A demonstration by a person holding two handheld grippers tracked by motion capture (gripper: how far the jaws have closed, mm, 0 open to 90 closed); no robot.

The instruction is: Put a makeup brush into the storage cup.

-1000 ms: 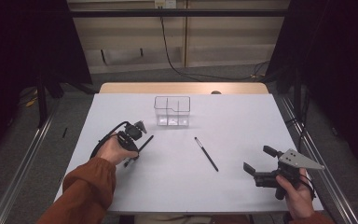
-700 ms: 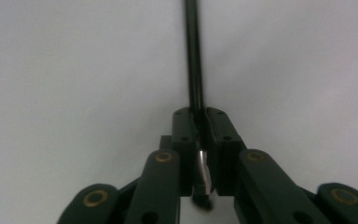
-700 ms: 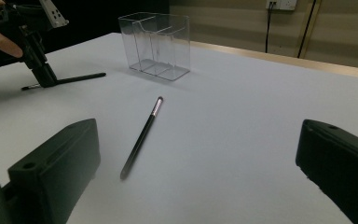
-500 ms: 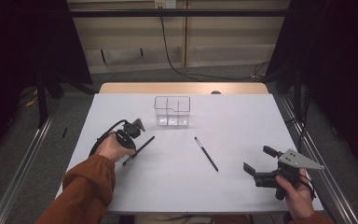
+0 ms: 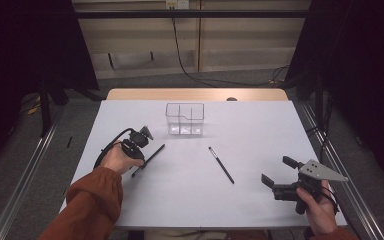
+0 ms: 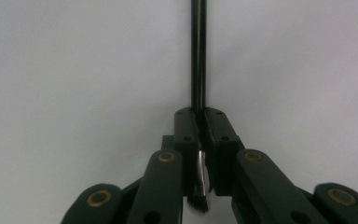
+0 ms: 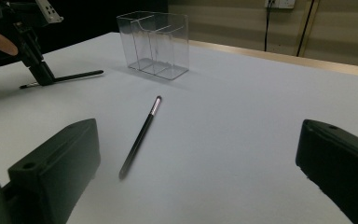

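**Left tool clamped on a brush**

High view: left tool closed on black brush, low against the white counter, likely for lifting toward the clear organizer. Right tool open, empty, waiting aside.

Left gripper view: jaws having just closed, pinching near the bristle end.

Right gripper view: second brush lying loose between wide jaws.

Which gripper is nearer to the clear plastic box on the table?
Left. The left gripper, shut on a black brush, sits just in front-left of the clear box. The right gripper is open, farther off by the table's near right corner.
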